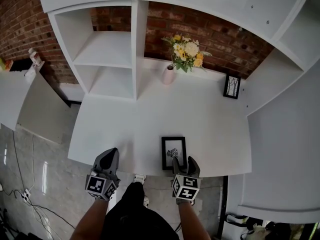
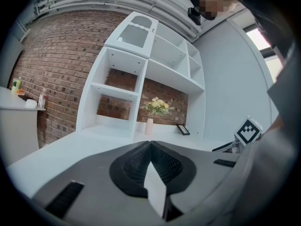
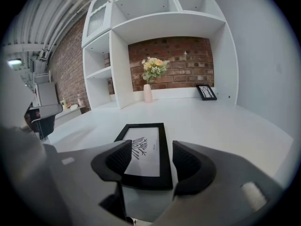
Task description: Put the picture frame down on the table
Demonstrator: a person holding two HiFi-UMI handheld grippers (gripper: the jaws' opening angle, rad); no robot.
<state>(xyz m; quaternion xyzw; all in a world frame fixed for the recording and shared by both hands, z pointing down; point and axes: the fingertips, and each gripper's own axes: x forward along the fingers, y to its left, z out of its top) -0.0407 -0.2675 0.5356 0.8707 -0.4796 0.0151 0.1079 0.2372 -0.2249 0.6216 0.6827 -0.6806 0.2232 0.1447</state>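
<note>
Picture frame (image 3: pixel 143 154), black rectangular, flat on white table (image 1: pixel 145 116); right gripper (image 3: pixel 151 146) jaws apart around its near end; left gripper (image 2: pixel 150 143) jaws together.

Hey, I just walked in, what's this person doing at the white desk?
A person stands at the white table with a gripper in each hand. The black picture frame lies flat on the table near its front edge. The right gripper is right behind it with its jaws apart on either side of the frame's near end, not clamping it, so the frame looks set down. The left gripper is shut and empty, off to the side.
</note>
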